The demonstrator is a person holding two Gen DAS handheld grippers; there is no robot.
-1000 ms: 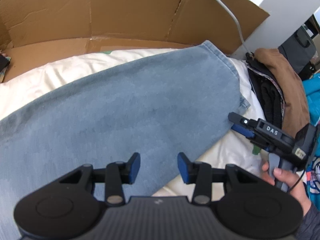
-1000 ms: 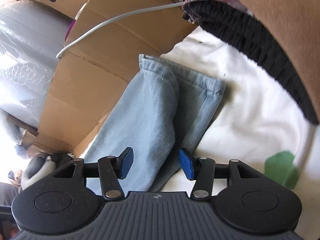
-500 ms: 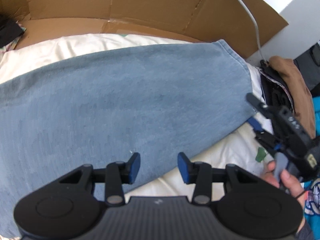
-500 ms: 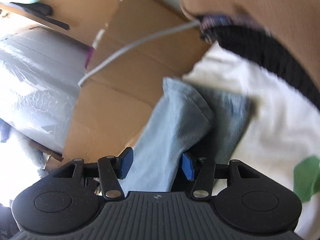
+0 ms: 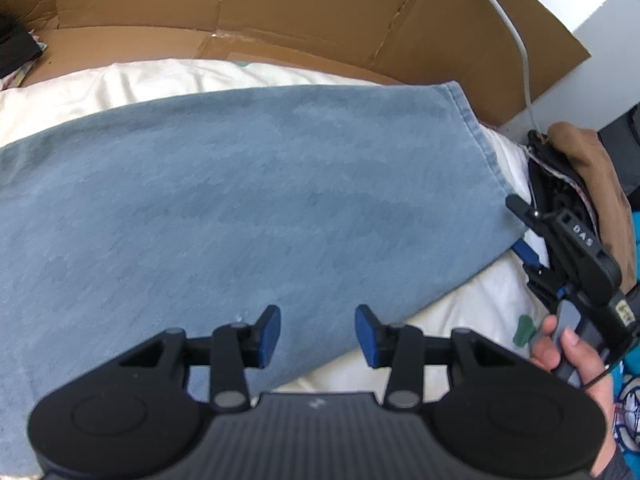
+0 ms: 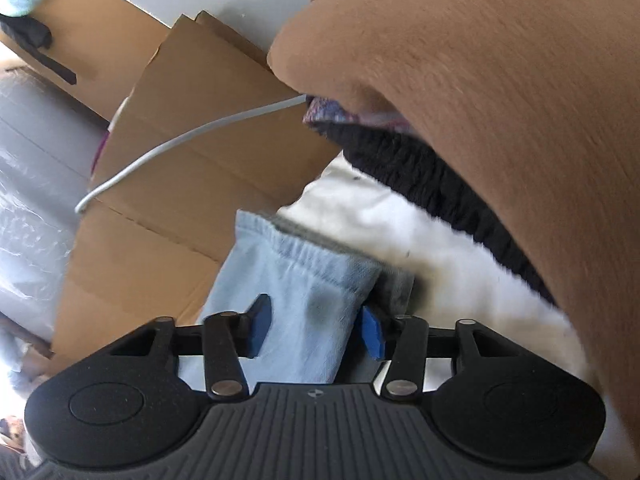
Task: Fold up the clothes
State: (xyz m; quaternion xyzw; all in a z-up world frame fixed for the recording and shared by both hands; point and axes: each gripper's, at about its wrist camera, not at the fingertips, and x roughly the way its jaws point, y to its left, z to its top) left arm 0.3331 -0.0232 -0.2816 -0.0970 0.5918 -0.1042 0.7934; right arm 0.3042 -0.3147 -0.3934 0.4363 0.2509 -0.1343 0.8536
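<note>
On the white bedding (image 5: 472, 312), the jeans leg (image 5: 248, 208) ran left-right; the right gripper (image 6: 316, 326) straddled its right hem, seemingly unclenched; the left gripper (image 5: 318, 336) gaped empty.

A pair of faded light-blue denim jeans (image 5: 240, 208) lies flat across a white sheet, its hemmed leg end (image 6: 304, 264) bunched and slightly lifted.

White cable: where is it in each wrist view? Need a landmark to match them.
Left wrist: white cable runs down the upper right, across the cardboard, ending at the brown garment.
Right wrist: it crosses the upper left diagonally over the cardboard.
Shared landmark: the jeans hem.
</note>
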